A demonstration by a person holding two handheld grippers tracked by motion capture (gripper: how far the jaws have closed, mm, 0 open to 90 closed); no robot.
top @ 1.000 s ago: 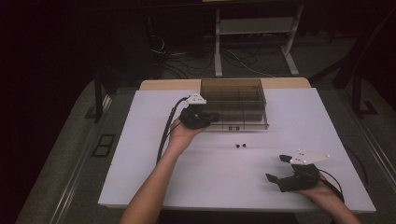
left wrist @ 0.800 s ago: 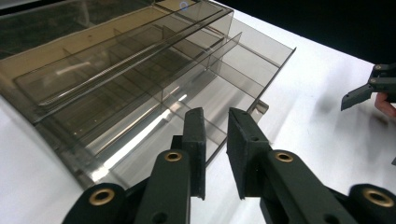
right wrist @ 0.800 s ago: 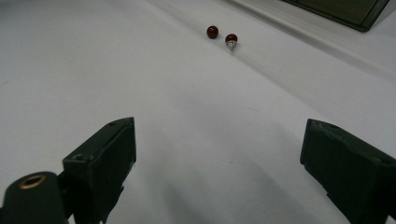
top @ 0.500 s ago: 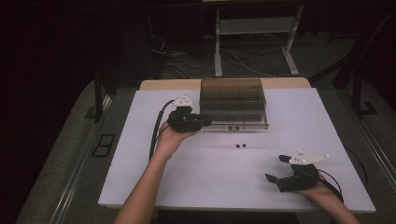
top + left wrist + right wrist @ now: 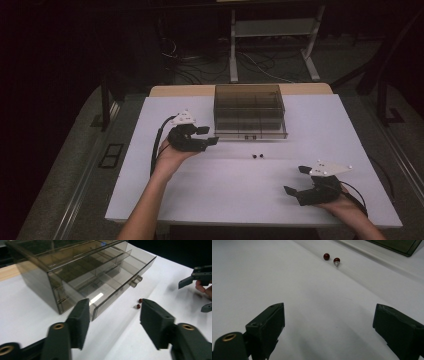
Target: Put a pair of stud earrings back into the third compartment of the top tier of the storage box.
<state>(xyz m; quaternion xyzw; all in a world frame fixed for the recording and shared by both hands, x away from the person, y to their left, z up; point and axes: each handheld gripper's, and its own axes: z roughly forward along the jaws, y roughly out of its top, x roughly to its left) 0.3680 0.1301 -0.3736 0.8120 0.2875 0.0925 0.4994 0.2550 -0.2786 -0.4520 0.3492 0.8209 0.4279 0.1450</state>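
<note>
On the white table (image 5: 225, 180), the smoky drawer box (image 5: 249, 111) stood at the far side, and two small red beads (image 5: 258, 156) lay just in front of it, close to each other. The left gripper (image 5: 209, 136) hovered beside the box's front left corner, its jaws apart and holding nothing, the hand under it with the palm turned up. The right gripper (image 5: 298, 180) rested low at the near right, also with jaws wide apart and empty, pointing toward the beads but well apart from them. I judged that the work stood at the approach step: the bottom drawer (image 5: 117, 287) looked slightly open. The next move probably called for the left gripper to take the drawer knob (image 5: 136, 281), and the right one to reach the beads.
</note>
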